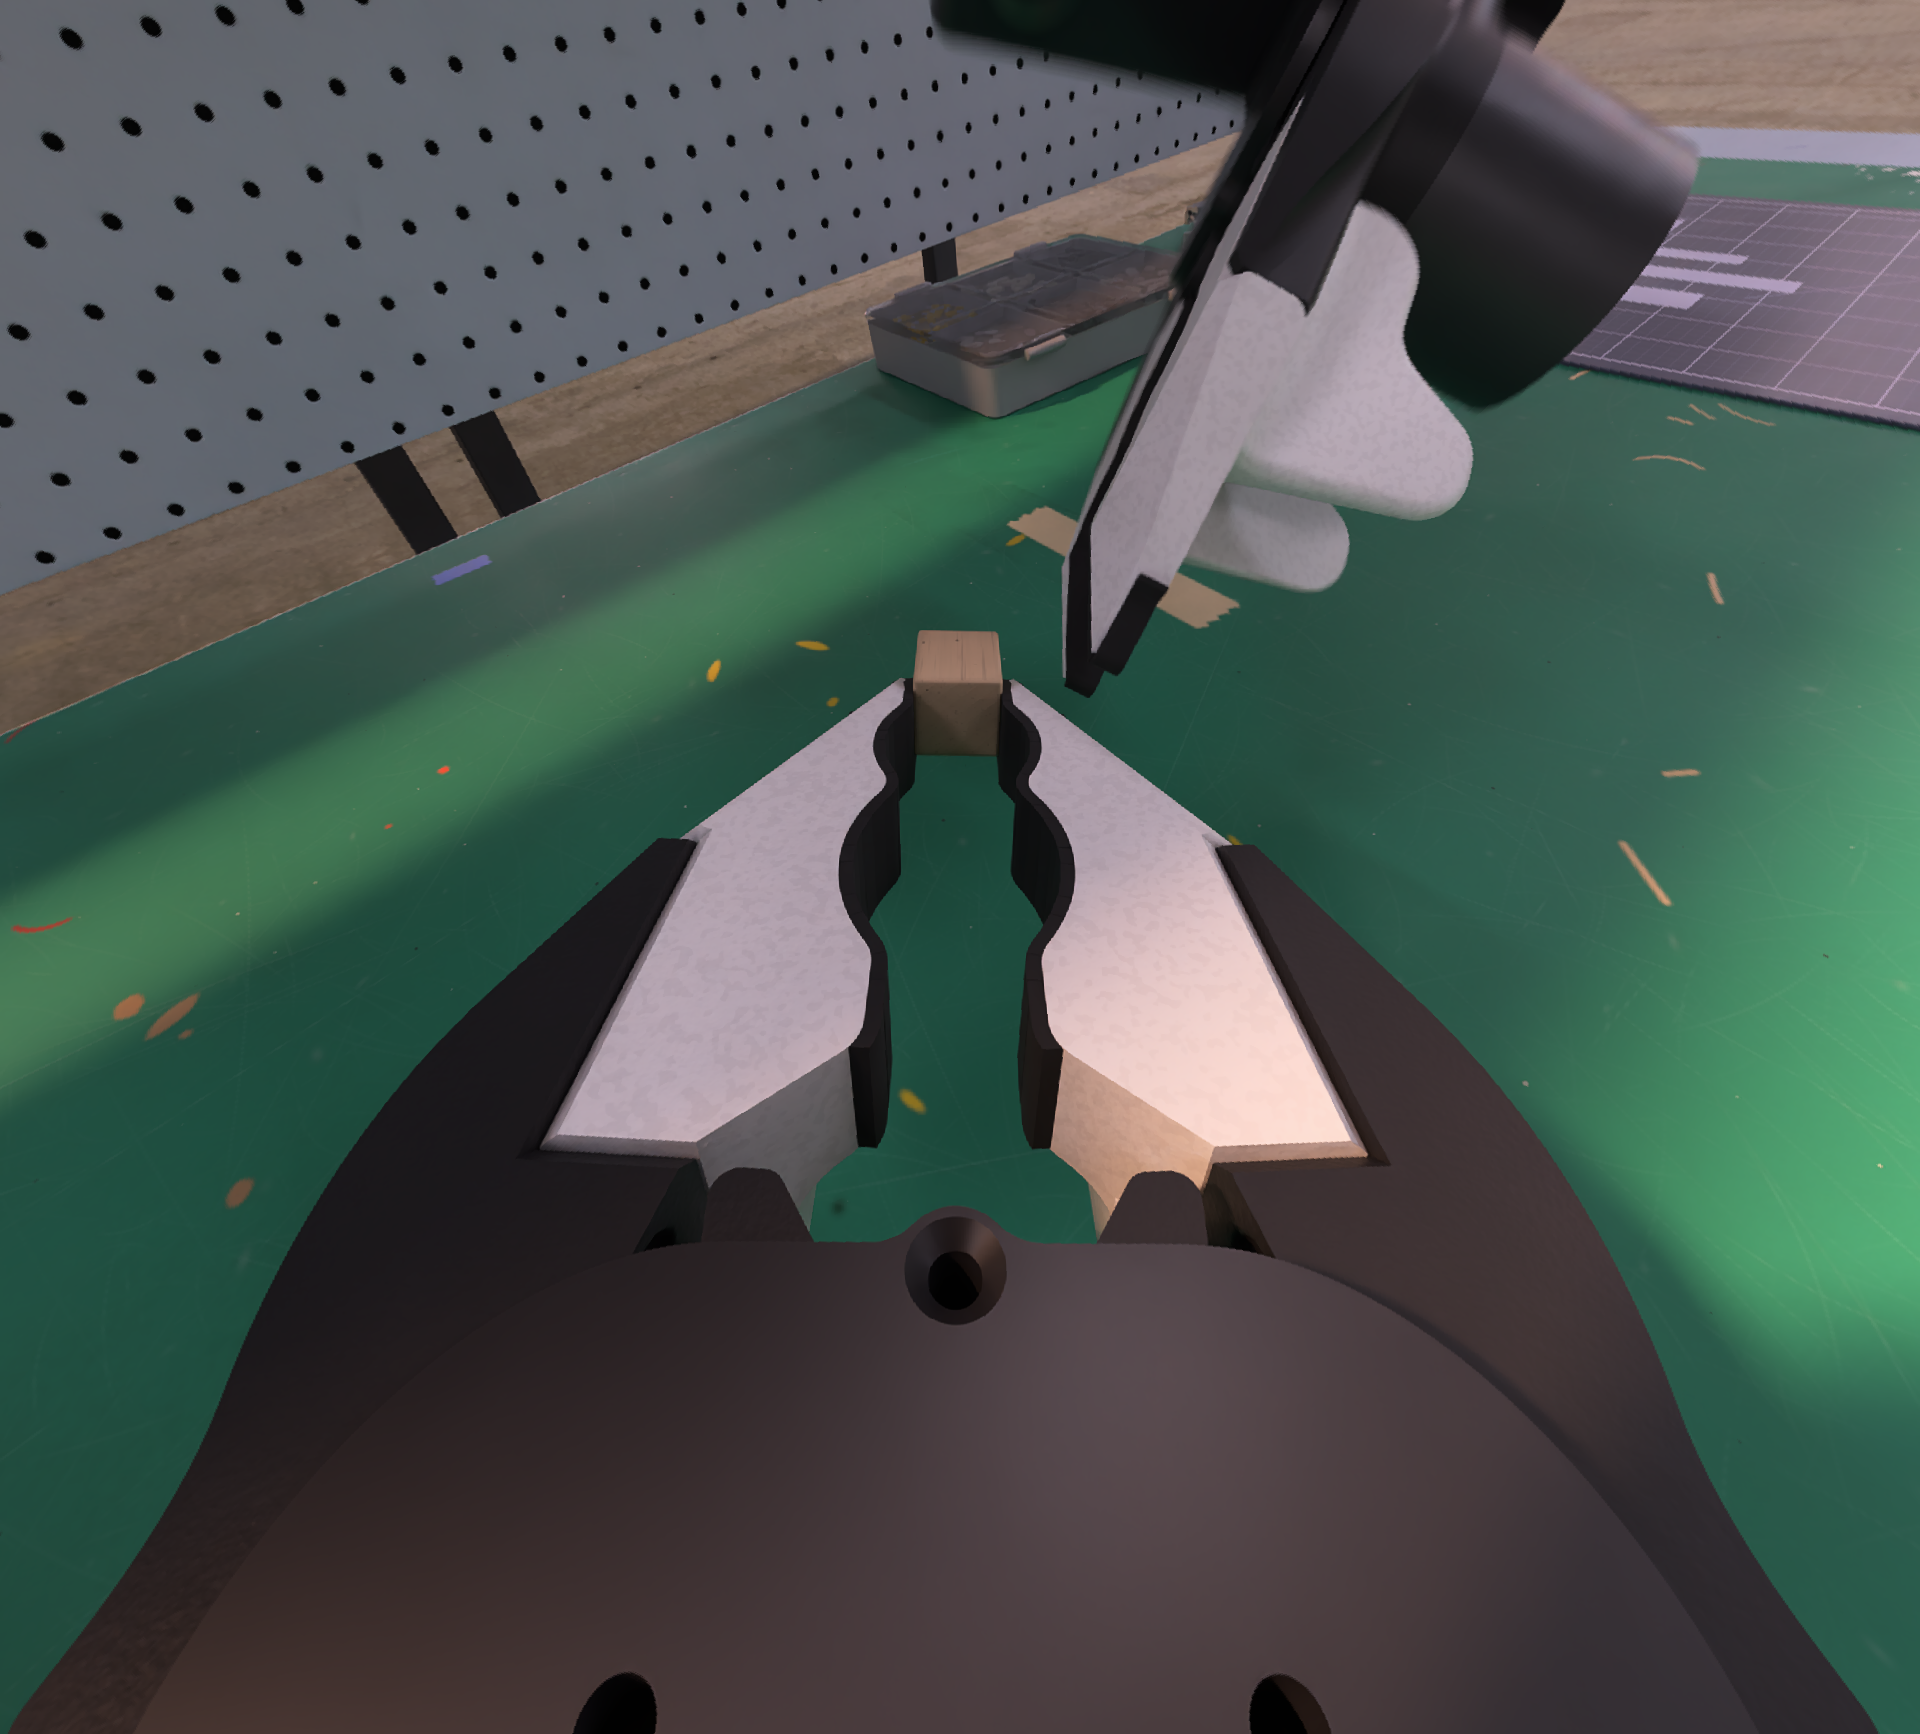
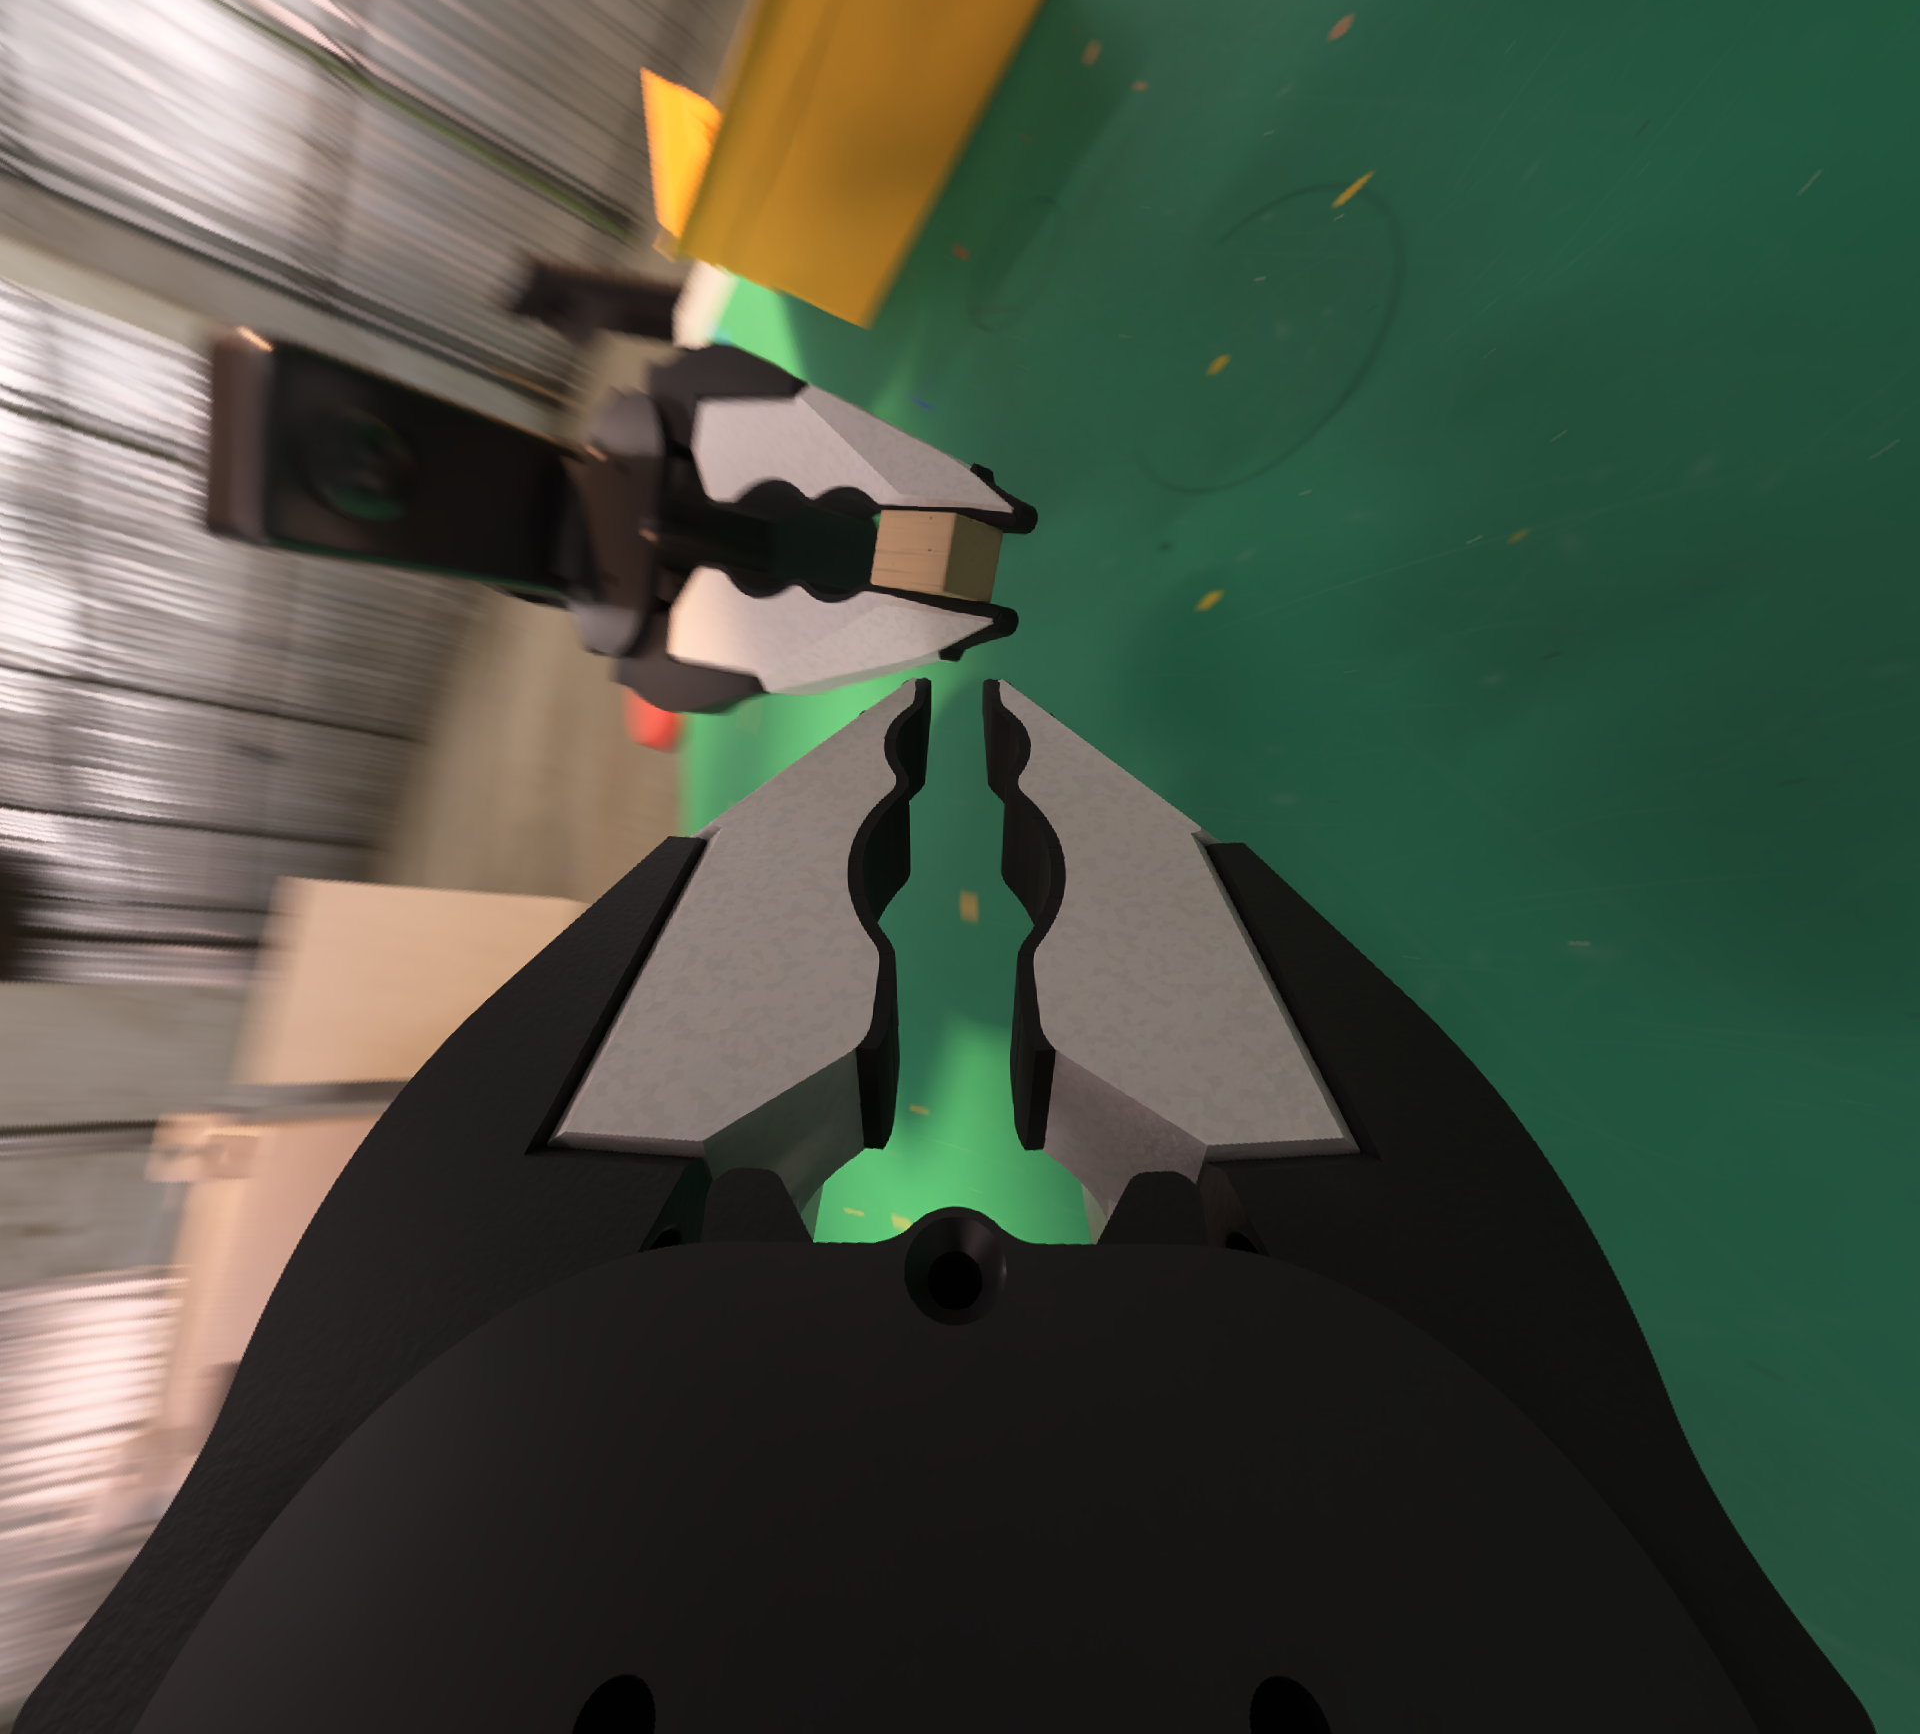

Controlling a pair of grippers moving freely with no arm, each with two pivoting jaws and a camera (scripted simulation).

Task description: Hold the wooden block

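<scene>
The wooden block (image 1: pixel 958 661) is a small pale cube. My left gripper (image 1: pixel 956 708) is shut on it at the fingertips, just above the green mat (image 1: pixel 1558 853). In the right wrist view the left gripper (image 2: pixel 1003 567) comes in from the left with the block (image 2: pixel 925 554) between its tips. My right gripper (image 2: pixel 956 692) holds nothing; its jaws stand a narrow gap apart, with the tips just beside the left gripper's lower finger. In the left wrist view the right gripper (image 1: pixel 1091 676) points down from the upper right, its tips just right of the block and not touching it.
A grey pegboard (image 1: pixel 468 126) runs along the back left. A clear-lidded parts box (image 1: pixel 1023 323) and a grey cutting mat (image 1: pixel 1787 302) lie behind. A tape strip (image 1: pixel 1195 593) is stuck on the mat. A yellow box (image 2: pixel 862 74) sits near the table edge.
</scene>
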